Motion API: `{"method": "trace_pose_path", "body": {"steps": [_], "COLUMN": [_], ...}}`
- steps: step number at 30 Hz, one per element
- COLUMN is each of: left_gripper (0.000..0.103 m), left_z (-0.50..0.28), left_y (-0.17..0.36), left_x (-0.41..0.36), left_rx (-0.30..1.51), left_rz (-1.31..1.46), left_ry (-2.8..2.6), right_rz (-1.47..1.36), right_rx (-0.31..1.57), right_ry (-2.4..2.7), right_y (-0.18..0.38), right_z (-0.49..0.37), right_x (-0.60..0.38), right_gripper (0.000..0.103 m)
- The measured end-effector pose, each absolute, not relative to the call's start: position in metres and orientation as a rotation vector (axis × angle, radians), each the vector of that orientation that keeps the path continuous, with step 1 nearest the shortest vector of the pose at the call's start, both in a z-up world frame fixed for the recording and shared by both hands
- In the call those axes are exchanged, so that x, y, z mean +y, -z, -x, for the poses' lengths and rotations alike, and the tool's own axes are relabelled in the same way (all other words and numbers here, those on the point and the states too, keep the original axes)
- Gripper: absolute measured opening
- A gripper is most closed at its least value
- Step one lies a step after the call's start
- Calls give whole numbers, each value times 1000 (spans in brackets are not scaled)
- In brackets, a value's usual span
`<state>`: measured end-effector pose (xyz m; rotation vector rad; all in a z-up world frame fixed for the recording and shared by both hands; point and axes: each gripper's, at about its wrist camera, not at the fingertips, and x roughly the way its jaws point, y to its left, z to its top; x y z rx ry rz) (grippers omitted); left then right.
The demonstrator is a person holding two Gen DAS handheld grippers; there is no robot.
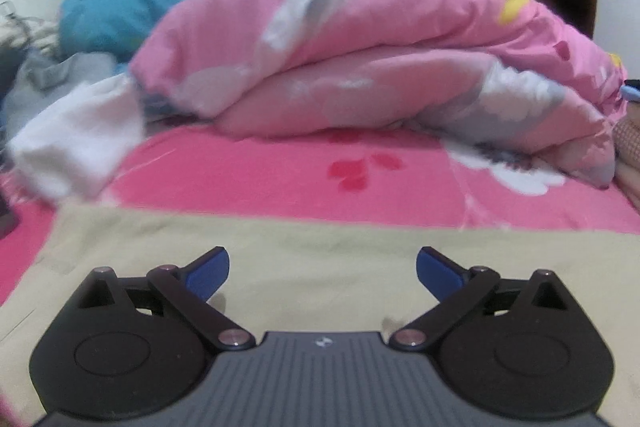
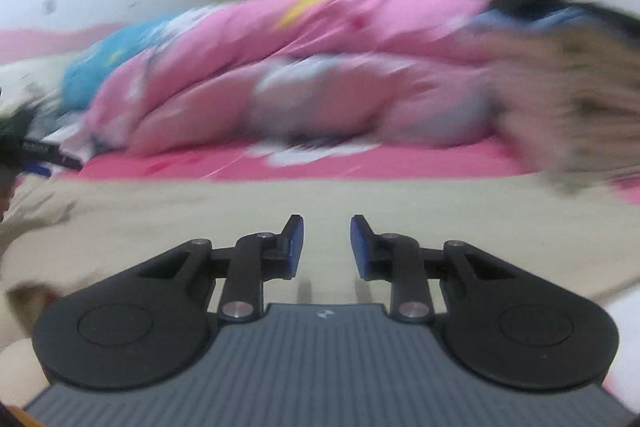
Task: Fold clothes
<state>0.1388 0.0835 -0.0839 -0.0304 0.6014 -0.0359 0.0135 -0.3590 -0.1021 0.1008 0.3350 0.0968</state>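
One beige garment (image 1: 320, 247) is seen spread flat on the bed (image 1: 280, 183), filling the lower half of both frames, its long axis running left to right. One pink quilt (image 1: 360, 59) is heaped behind it. Two grippers are counted: the left gripper (image 1: 322, 269) is held wide open and empty, the right gripper (image 2: 327, 247) narrowly open, nothing gripped.

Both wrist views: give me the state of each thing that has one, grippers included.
Left gripper: jaws wide open, empty, above the beige garment.
Right gripper: jaws narrowly apart, nothing between them.
Beige garment: spread flat on the bed, not held.
Pink quilt: folded in a heap behind it.
White cloth: crumpled, beside the quilt.
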Motion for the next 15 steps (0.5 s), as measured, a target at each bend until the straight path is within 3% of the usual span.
{"method": "trace_pose_path", "body": {"steps": [4, 8, 12, 15], "left_gripper": [99, 96, 100, 100], "left_z": [-116, -100, -101, -108], "left_y": [103, 105, 95, 91], "left_x": [145, 201, 213, 202], "left_rx": [611, 560, 528, 505], "left_rz": [74, 171, 250, 200], "left_ry": [-101, -166, -156, -173], "right_rz": [-101, -188, -299, -248], "right_rx": [386, 410, 406, 385], "right_ry": [5, 435, 653, 545], "right_y": [117, 111, 93, 75], "right_z": [-7, 31, 66, 56], "right_x": [-379, -447, -472, -433], "right_gripper": [25, 28, 29, 29]}}
